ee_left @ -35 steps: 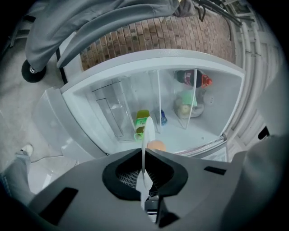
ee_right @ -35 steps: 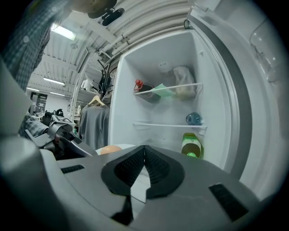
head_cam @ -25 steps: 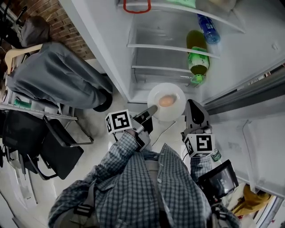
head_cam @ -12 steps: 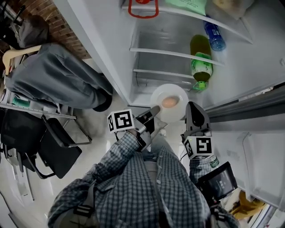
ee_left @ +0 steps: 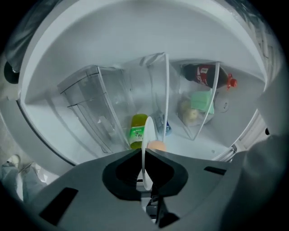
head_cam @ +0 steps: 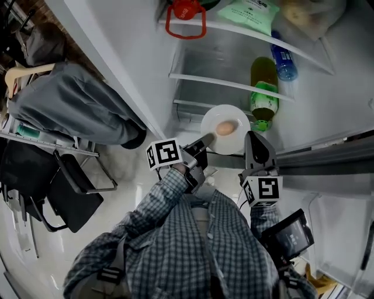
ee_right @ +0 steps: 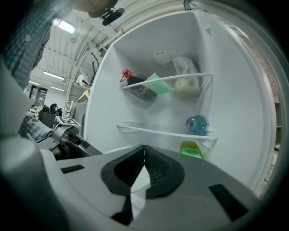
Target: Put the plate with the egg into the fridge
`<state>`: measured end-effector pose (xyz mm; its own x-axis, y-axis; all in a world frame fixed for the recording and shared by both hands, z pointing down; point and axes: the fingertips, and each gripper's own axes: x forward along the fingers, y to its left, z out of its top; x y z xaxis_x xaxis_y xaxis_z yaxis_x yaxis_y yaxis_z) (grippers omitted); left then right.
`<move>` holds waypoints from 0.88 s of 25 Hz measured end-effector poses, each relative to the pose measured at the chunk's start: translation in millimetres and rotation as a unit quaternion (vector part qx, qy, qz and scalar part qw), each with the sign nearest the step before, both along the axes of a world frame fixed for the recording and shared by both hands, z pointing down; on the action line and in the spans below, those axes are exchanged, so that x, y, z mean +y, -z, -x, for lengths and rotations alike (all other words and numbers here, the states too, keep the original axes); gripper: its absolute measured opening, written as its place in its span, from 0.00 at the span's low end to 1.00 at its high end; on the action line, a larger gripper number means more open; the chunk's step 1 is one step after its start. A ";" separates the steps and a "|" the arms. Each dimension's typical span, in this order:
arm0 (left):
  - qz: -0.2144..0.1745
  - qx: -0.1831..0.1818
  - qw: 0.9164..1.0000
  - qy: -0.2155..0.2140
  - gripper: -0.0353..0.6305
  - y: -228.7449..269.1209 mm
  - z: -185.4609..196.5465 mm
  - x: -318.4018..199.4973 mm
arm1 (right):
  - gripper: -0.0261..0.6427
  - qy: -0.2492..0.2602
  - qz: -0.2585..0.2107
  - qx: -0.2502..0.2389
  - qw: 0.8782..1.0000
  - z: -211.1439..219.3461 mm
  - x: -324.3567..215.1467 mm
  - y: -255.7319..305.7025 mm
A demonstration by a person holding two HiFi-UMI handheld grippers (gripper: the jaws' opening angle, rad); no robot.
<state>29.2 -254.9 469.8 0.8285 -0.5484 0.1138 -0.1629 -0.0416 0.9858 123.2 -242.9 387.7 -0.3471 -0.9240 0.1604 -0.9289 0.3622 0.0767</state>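
A white plate [head_cam: 235, 140] with a brown egg [head_cam: 225, 127] on it hangs level in front of the open fridge's lower shelves. My left gripper [head_cam: 205, 139] is shut on the plate's near-left rim. In the left gripper view the plate [ee_left: 146, 131] runs edge-on between the left gripper's [ee_left: 143, 151] jaws, with the egg [ee_left: 156, 145] just past them. My right gripper [head_cam: 252, 137] sits at the plate's right rim. Its jaws are shut in the right gripper view [ee_right: 144, 146] with nothing between them. Whether it touches the plate I cannot tell.
Inside the fridge a green bottle [head_cam: 263, 87] and a blue bottle [head_cam: 283, 61] lie on glass shelves [head_cam: 222, 82]. A red-capped cola bottle [head_cam: 186, 10] and a green packet [head_cam: 248, 11] sit higher up. A grey-covered chair [head_cam: 70, 105] stands at left, the fridge door [head_cam: 345, 193] at right.
Both grippers have carried the plate with the egg closer to the fridge shelves, up the head view. The grip on the plate is unchanged.
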 end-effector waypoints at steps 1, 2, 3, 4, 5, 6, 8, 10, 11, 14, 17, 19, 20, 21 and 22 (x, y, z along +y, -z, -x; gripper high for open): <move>0.001 -0.001 1.000 0.004 0.09 -0.6 -2.0 -3.9 | 0.05 0.002 -0.001 0.000 1.000 -1.1 -3.2 1.4; 0.003 -0.002 1.000 0.009 0.09 -1.5 -3.8 -7.8 | 0.05 0.004 -0.002 0.000 1.000 -2.2 -6.1 2.7; 0.006 -0.002 1.000 0.015 0.09 -2.8 -5.5 -11.4 | 0.05 0.006 -0.003 0.001 1.000 -3.7 -8.6 3.4; 0.010 -0.002 1.000 0.021 0.09 -4.2 -7.1 -15.0 | 0.05 0.008 -0.003 0.002 1.000 -5.2 -10.6 3.4; 0.014 -0.001 1.000 0.027 0.09 -5.7 -8.5 -18.6 | 0.05 0.009 -0.004 0.002 1.000 -6.3 -12.6 3.9; 0.017 -0.001 0.999 0.032 0.09 -7.0 -9.7 -22.4 | 0.05 0.011 -0.007 0.002 1.000 -6.3 -14.8 5.9; 0.019 -0.007 0.999 0.041 0.09 -8.9 -12.1 -30.4 | 0.05 0.013 -0.013 0.001 1.000 -5.8 -18.7 10.5; 0.018 -0.020 0.998 0.052 0.09 -9.9 -14.4 -37.8 | 0.05 0.013 -0.013 0.002 1.000 -7.0 -20.7 10.8; 0.019 -0.024 0.998 0.057 0.09 -10.8 -15.8 -41.0 | 0.05 0.013 -0.010 0.003 1.000 -8.5 -21.0 8.6; 0.026 -0.029 0.997 0.065 0.09 -15.7 -23.7 -48.7 | 0.05 0.013 -0.004 0.006 1.000 -12.0 -21.4 1.7; 0.034 -0.037 0.996 0.068 0.09 -22.9 -30.1 -56.1 | 0.05 0.016 -0.013 0.008 1.000 -10.1 -22.7 4.6; 0.043 -0.037 0.995 0.078 0.09 -27.2 -31.1 -63.7 | 0.05 0.015 -0.008 0.010 1.000 -12.6 -21.8 0.7; 0.046 -0.035 0.995 0.083 0.09 -28.3 -31.5 -68.3 | 0.05 0.015 -0.006 0.011 1.000 -13.7 -21.6 -0.6; 0.047 -0.032 0.995 0.086 0.09 -28.5 -32.1 -73.0 | 0.05 0.015 -0.006 0.012 1.000 -14.1 -21.7 -0.7; 0.047 -0.031 0.994 0.089 0.09 -28.2 -33.0 -77.7 | 0.05 0.015 -0.007 0.012 1.000 -14.0 -22.2 0.2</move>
<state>62.1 -332.6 498.0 0.7090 -0.6703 0.2191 -0.2191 0.0859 0.9719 137.2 -265.0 387.5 -0.3709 -0.9154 0.1564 -0.9155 0.3887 0.1040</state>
